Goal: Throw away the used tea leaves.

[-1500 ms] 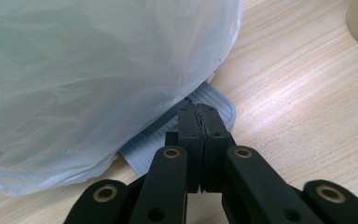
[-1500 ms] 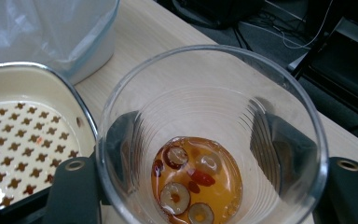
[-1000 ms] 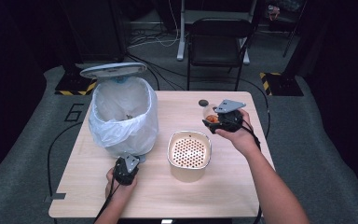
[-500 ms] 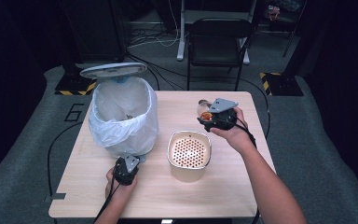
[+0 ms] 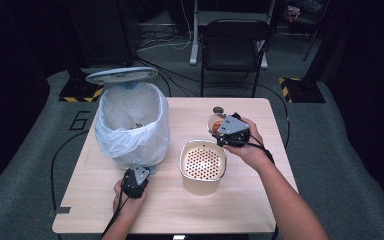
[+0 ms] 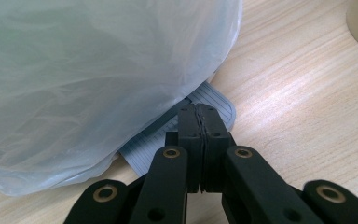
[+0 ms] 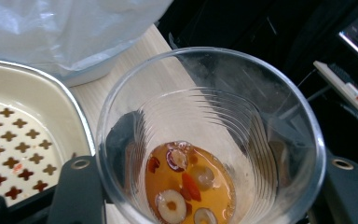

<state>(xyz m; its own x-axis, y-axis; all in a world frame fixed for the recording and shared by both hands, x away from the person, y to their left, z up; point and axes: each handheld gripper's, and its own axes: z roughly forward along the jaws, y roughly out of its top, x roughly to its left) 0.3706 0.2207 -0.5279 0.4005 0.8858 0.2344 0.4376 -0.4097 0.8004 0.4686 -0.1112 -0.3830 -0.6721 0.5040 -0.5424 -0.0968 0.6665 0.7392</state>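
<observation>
Cup carried toward the strainer

The right gripper, clamped on the cup of amber liquid, has shifted left, closer to the strainer. The left gripper, jaws together, stays on the bin pedal.

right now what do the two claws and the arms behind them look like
Both claws, left and right, are black with a grey three-cornered plate on top and a black cable trailing back along the forearm. The left one's black jaw links carry brass-coloured rivets. Both forearms are bare, no sleeves in view.
</observation>
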